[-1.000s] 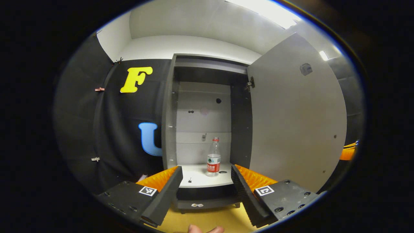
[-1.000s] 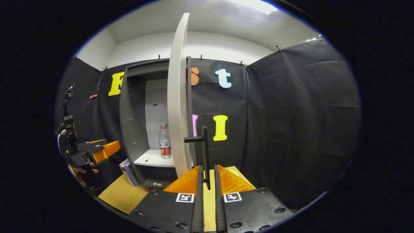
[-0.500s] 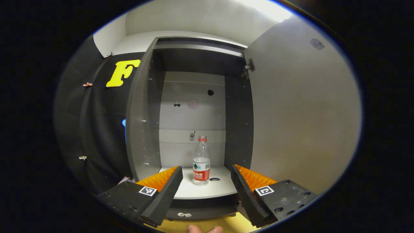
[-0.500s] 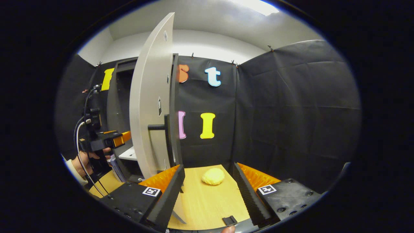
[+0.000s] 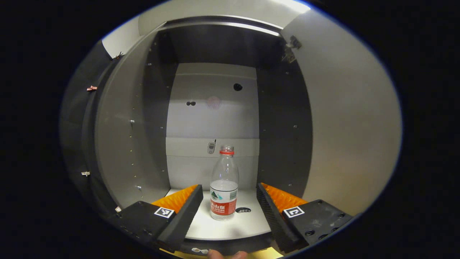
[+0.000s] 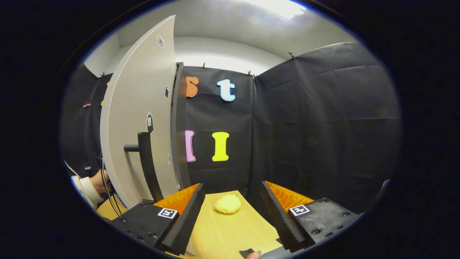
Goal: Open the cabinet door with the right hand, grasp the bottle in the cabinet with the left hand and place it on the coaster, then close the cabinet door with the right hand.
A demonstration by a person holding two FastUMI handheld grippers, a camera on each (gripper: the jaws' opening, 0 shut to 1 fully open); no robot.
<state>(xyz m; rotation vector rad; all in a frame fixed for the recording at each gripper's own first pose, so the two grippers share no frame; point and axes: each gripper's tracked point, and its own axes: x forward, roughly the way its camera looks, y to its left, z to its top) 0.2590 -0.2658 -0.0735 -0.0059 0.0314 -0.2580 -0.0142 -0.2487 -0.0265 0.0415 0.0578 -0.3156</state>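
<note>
Left gripper view: left gripper (image 5: 228,201), jaws wide and empty, has closed in on the bottle (image 5: 224,184) at 12 o'clock; right gripper (image 6: 230,205) has released the door (image 6: 138,118), gaping empty.

Bottle (image 5: 224,187) of clear glossy plastic with paper-like label; cabinet (image 5: 212,108) interior of smooth matt grey panel; cabinet door (image 6: 138,118) likewise smooth and matt; table (image 6: 230,230) of light wood-grain finish; wall (image 6: 323,122) of matt creased cloth.
</note>
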